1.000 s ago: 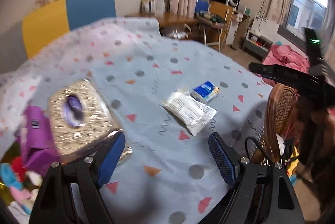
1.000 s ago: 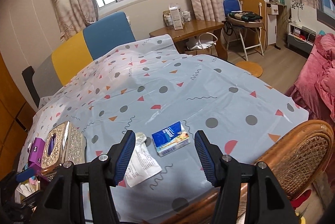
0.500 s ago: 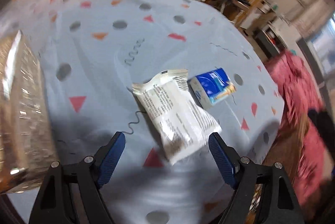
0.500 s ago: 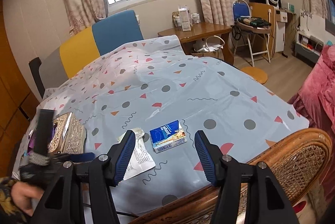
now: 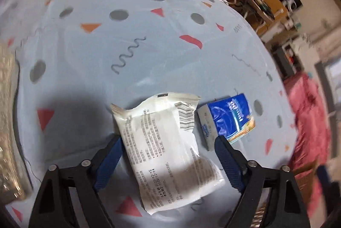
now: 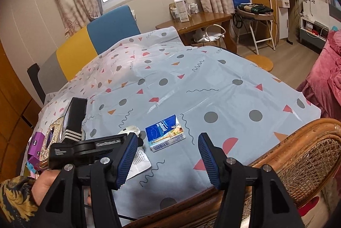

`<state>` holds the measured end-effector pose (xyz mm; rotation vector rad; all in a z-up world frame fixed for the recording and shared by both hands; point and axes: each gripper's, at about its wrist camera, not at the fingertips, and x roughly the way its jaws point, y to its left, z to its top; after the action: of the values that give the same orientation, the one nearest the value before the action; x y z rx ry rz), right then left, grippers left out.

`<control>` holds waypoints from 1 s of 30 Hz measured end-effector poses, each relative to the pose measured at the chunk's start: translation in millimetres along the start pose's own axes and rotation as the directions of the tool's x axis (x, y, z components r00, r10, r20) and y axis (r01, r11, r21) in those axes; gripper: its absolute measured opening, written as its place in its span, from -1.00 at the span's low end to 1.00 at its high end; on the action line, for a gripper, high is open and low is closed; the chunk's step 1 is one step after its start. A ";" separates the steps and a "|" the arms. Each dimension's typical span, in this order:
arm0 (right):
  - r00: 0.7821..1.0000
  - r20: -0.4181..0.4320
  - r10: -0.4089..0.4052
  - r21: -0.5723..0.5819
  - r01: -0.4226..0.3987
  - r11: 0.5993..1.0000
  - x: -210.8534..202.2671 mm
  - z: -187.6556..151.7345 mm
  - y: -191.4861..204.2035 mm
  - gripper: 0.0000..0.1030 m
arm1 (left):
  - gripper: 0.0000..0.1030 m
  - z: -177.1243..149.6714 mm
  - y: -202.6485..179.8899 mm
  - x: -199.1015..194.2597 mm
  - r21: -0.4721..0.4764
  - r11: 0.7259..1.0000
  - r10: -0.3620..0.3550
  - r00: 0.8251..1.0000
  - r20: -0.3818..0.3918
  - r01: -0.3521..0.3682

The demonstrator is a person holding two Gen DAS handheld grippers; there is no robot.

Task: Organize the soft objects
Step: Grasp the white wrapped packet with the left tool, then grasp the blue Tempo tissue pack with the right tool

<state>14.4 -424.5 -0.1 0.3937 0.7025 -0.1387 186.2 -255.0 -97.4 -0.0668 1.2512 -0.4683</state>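
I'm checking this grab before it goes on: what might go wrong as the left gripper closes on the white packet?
The left gripper is closing astride the white packet, which lies slanted across the gap; the pads may catch only crinkly wrapper and slip. The right-hand fingertip sits almost against the blue tissue pack and may nudge or pinch it too. The thin tablecloth could bunch between the pads.

Two tissue packs (image 5: 170,149) (image 5: 228,119), one glittery box (image 6: 53,136)

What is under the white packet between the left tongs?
Only the patterned tablecloth shows around the white packet; whatever lies directly beneath it is covered. The blue tissue pack sits beside it, not under.
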 end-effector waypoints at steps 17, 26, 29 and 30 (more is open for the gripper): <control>0.953 -0.267 0.141 0.259 -0.070 0.963 61.5 25.3 7.7 0.18 | 0.23 -76.8 36.2 -52.1 0.342 0.937 0.062 0.997 0.053 -0.076; 0.913 -0.405 0.043 0.400 0.135 0.907 140.7 19.4 0.6 0.29 | 0.23 -106.5 55.4 -64.4 0.317 0.947 0.026 0.996 0.081 -0.050; 0.921 -0.389 0.009 0.352 0.139 0.926 158.9 27.8 11.4 0.30 | 0.23 -113.3 64.1 -67.4 0.303 0.952 0.012 0.995 0.099 -0.041; 0.924 -0.383 -0.001 0.309 0.129 0.942 165.0 31.4 19.5 0.29 | 0.23 -114.8 66.7 -68.2 0.295 0.955 0.007 0.995 0.103 -0.037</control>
<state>163.3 -417.9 -80.1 0.7309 1.0821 -0.2500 84.6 -145.7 -93.6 0.1770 1.0699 -0.6216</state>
